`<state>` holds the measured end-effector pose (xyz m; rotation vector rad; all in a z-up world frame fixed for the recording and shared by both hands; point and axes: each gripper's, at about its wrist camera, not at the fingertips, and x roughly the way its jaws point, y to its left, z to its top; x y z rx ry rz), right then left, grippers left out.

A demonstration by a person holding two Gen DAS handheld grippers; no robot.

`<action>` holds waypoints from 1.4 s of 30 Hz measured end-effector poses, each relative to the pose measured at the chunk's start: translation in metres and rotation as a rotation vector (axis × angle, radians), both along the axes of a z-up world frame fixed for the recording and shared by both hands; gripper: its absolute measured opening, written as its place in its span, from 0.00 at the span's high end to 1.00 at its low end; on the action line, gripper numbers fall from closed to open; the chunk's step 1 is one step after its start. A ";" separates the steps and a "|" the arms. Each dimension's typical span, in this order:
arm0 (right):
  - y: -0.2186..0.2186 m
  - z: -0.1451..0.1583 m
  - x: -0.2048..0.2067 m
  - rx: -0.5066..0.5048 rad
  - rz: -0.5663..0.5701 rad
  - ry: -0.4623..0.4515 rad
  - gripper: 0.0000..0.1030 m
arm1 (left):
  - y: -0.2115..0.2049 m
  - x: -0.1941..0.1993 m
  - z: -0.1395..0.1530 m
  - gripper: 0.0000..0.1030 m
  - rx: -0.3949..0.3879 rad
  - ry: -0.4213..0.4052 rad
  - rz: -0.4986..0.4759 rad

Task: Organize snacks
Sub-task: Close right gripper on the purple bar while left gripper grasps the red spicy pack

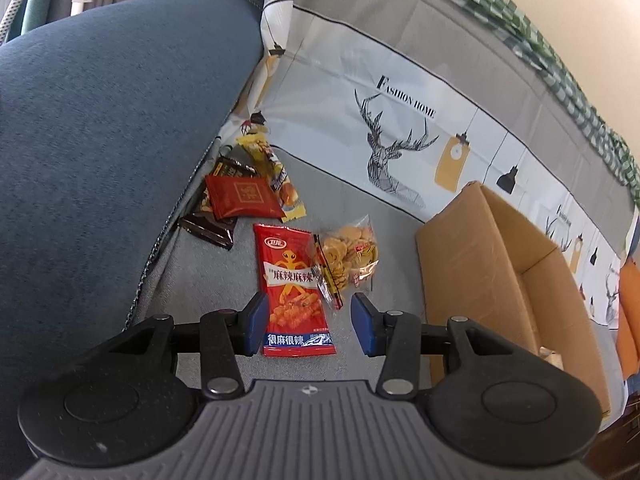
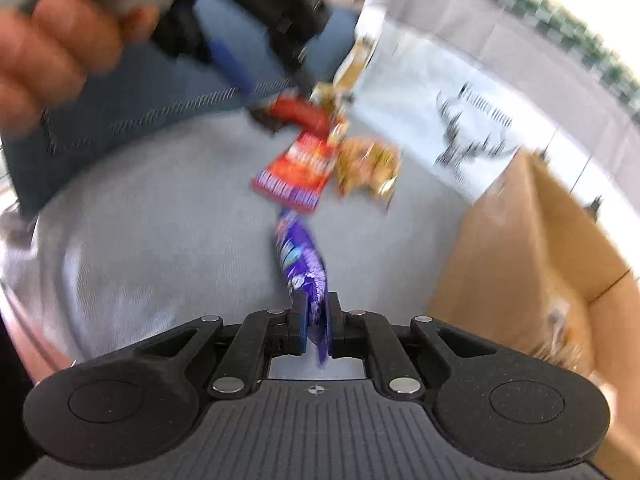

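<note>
My left gripper [image 1: 308, 316] is open and empty, its blue pads either side of a red spicy-snack packet [image 1: 294, 288] that lies flat on the grey sofa seat. A clear bag of small yellow biscuits [image 1: 348, 258] lies just right of it. Further back lie a dark red packet [image 1: 242, 196], a black packet [image 1: 208, 232] and yellow wrapped snacks [image 1: 268, 164]. My right gripper [image 2: 318, 320] is shut on a purple snack packet [image 2: 302, 260], held above the seat. The right wrist view is blurred; the red packet [image 2: 298, 172] and biscuit bag [image 2: 366, 168] show beyond it.
An open cardboard box [image 1: 500, 256] stands on the seat at the right, also in the right wrist view [image 2: 532, 240]. A blue sofa armrest [image 1: 100, 120] rises at the left. A printed deer cloth [image 1: 400, 128] covers the backrest. The left hand and its gripper [image 2: 240, 20] show at the upper left.
</note>
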<state>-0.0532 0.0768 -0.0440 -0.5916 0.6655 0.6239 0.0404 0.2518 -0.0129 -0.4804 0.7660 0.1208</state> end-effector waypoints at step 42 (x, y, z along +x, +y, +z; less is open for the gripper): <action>-0.007 -0.010 0.058 0.242 -0.068 0.194 0.56 | 0.011 0.026 -0.059 0.47 0.132 0.363 -0.020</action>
